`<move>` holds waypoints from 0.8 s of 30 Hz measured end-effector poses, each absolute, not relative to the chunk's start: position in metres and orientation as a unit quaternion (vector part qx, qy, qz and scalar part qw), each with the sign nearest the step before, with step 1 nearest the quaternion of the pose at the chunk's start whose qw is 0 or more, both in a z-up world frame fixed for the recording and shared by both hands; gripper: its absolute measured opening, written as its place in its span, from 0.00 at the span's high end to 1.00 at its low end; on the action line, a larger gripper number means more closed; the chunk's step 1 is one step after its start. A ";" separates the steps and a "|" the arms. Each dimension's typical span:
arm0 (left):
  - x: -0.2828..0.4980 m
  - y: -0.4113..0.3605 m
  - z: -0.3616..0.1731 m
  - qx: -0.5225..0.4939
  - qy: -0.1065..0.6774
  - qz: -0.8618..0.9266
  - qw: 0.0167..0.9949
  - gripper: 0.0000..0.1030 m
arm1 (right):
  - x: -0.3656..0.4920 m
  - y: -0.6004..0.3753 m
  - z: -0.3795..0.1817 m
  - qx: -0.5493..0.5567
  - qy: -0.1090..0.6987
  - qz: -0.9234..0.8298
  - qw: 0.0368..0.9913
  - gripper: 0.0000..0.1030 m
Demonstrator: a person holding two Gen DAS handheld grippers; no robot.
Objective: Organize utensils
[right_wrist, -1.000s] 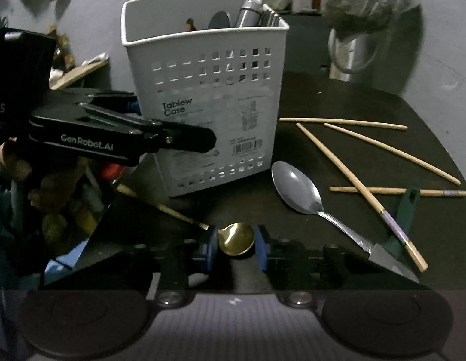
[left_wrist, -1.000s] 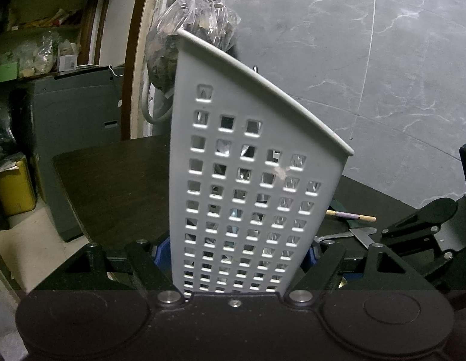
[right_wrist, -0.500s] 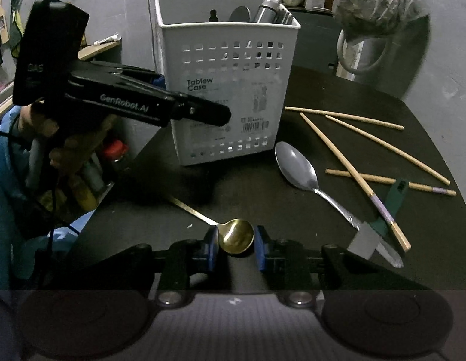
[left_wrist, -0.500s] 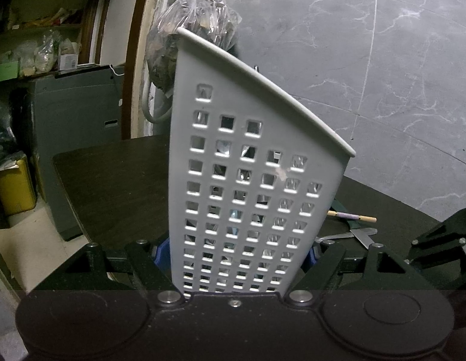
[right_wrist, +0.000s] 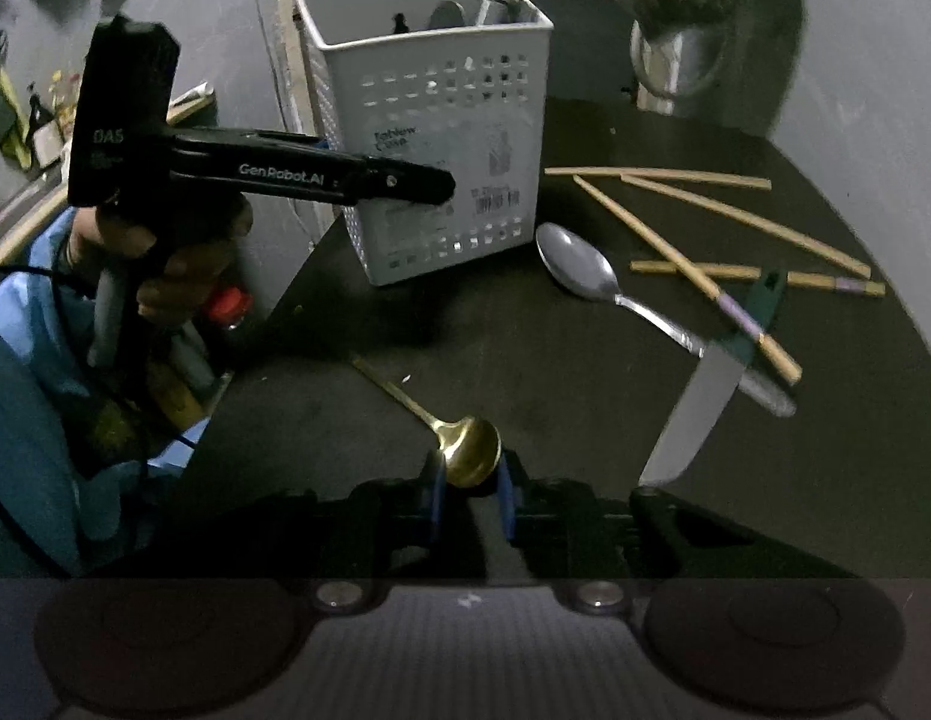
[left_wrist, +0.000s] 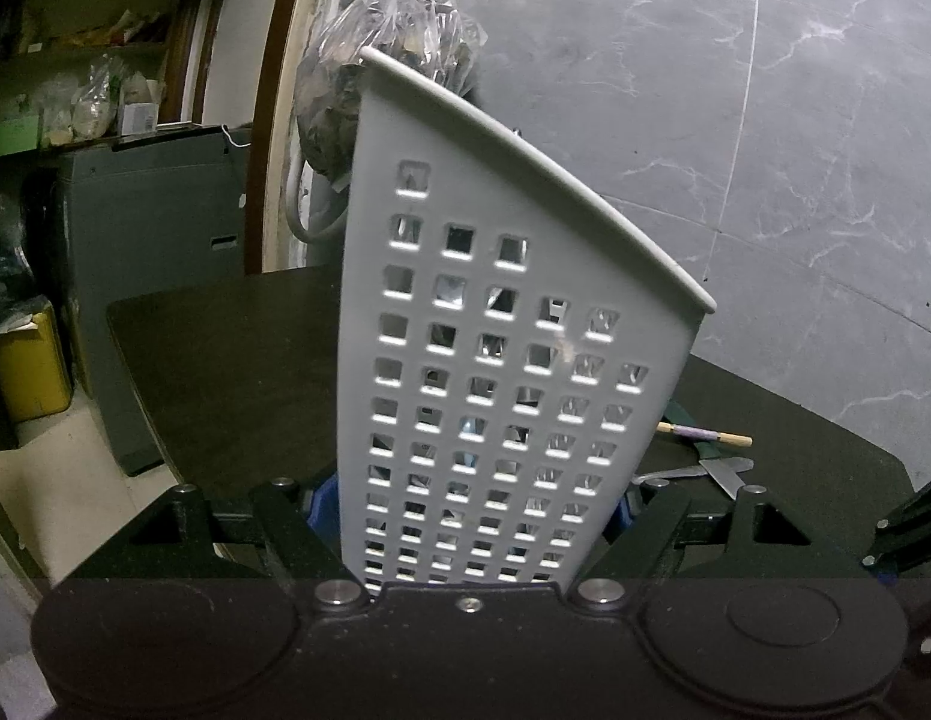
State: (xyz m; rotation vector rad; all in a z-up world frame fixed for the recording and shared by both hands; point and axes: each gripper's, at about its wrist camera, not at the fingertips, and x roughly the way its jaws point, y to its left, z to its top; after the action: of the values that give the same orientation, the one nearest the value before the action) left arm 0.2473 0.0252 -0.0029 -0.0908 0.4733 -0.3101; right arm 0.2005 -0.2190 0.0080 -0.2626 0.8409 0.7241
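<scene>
While our right gripper (right_wrist: 468,495) sits low in the centre of the right wrist view, its two blue pads (right_wrist: 434,495) have just been closing, and they now pinch the bowl of a small gold spoon (right_wrist: 470,451) between them. From that bowl the spoon's thin handle runs up and to the left across the dark table (right_wrist: 585,396), so its long axis slants away from the fingers toward the left side of the frame. We cannot tell whether the handle tip rests on the table or is lifted clear.

Further out, in the upper middle of the same view, stands the white perforated utensil holder (right_wrist: 441,120), upright, with a few handles showing above its rim. It lies ahead of the spoon and slightly left. Our left gripper (right_wrist: 405,183) reaches in from the left and is clamped on the holder's lower walls; in the left wrist view the holder (left_wrist: 513,372) fills the centre, with the fingers pressed to either side of its base.

We judge that the right hand, already holding the spoon, must carry it up and forward over the holder's open top.

To the right of the holder lie a silver spoon (right_wrist: 576,264), several wooden chopsticks (right_wrist: 693,210) and a knife (right_wrist: 699,396), all waiting on the table.
</scene>
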 end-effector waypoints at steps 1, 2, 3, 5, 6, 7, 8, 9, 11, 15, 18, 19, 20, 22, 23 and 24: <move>0.247 0.025 -0.003 -0.045 0.234 -0.153 0.959 0.23 | 0.203 -0.221 0.007 -0.114 0.400 0.345 0.842 0.80; 0.248 0.025 -0.003 -0.046 0.234 -0.153 0.959 0.23 | 0.205 -0.223 0.008 -0.105 0.402 0.350 0.840 0.78; 0.248 0.025 -0.003 -0.046 0.234 -0.152 0.959 0.23 | 0.209 -0.225 0.008 -0.097 0.405 0.356 0.836 0.77; 0.248 0.025 -0.003 -0.047 0.234 -0.152 0.959 0.23 | 0.216 -0.228 0.009 -0.090 0.409 0.369 0.830 0.77; 0.248 0.025 -0.003 -0.046 0.234 -0.152 0.959 0.23 | 0.218 -0.228 0.008 -0.091 0.410 0.376 0.826 0.77; 0.248 0.025 -0.004 -0.046 0.234 -0.152 0.959 0.23 | 0.221 -0.228 0.009 -0.092 0.411 0.382 0.823 0.78; 0.248 0.026 -0.004 -0.045 0.234 -0.152 0.959 0.23 | 0.223 -0.227 0.009 -0.096 0.411 0.386 0.821 0.80; 0.248 0.026 -0.004 -0.045 0.234 -0.152 0.959 0.23 | 0.224 -0.226 0.009 -0.103 0.408 0.389 0.819 0.82; 0.249 0.025 -0.004 -0.045 0.235 -0.152 0.959 0.23 | 0.224 -0.223 0.009 -0.113 0.404 0.394 0.818 0.88; 0.251 0.024 -0.004 -0.044 0.236 -0.152 0.959 0.23 | 0.221 -0.220 0.007 -0.113 0.395 0.394 0.822 0.95; 0.251 0.024 -0.004 -0.044 0.236 -0.152 0.959 0.23 | 0.218 -0.222 0.005 -0.104 0.390 0.391 0.827 0.96; 0.251 0.023 -0.004 -0.044 0.236 -0.152 0.959 0.23 | 0.218 -0.224 0.005 -0.100 0.389 0.392 0.828 0.97; 0.251 0.023 -0.004 -0.044 0.236 -0.151 0.959 0.23 | 0.217 -0.225 0.004 -0.096 0.386 0.392 0.829 0.97; 0.251 0.023 -0.004 -0.044 0.236 -0.152 0.959 0.23 | 0.217 -0.226 0.002 -0.091 0.381 0.392 0.832 0.98; 0.251 0.023 -0.004 -0.044 0.236 -0.152 0.959 0.23 | 0.216 -0.226 0.002 -0.089 0.378 0.392 0.834 0.99; 0.251 0.023 -0.004 -0.044 0.236 -0.152 0.959 0.23 | 0.216 -0.227 0.001 -0.087 0.375 0.392 0.836 0.99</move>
State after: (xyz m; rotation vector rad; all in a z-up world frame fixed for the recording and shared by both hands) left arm 0.2507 0.0234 -0.0041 -0.0897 0.4789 -0.3076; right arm 0.2159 -0.2265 0.0008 -0.1835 0.7934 0.8305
